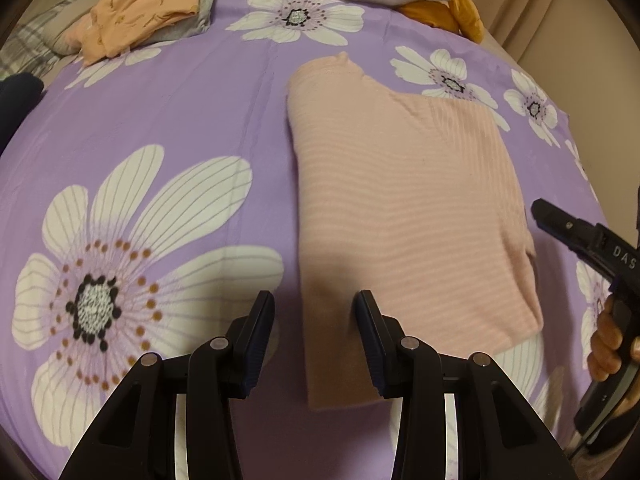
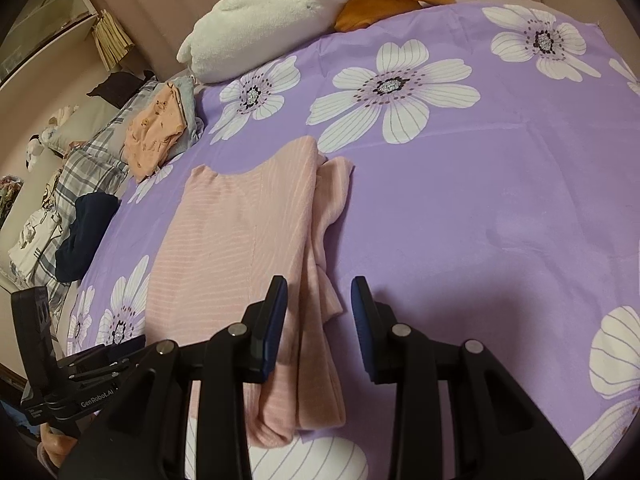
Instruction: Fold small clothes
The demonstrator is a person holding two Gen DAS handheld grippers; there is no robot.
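A pale pink ribbed top [image 1: 404,200] lies folded lengthwise on the purple flowered sheet [image 1: 192,112]; it also shows in the right wrist view [image 2: 240,236], with a sleeve layer [image 2: 328,208] along its right edge. My left gripper [image 1: 316,320] is open and empty, its fingers astride the top's near left corner, just above it. My right gripper [image 2: 320,308] is open and empty over the top's near right edge. The right gripper also shows at the right of the left wrist view [image 1: 580,236]; the left one at the lower left of the right wrist view [image 2: 72,380].
A folded orange printed garment [image 1: 144,4] lies on grey cloth at the far left. A white and orange plush toy [image 2: 304,4] lies at the head of the bed. A dark blue garment [image 2: 88,232] and plaid bedding [image 2: 84,168] lie at the left.
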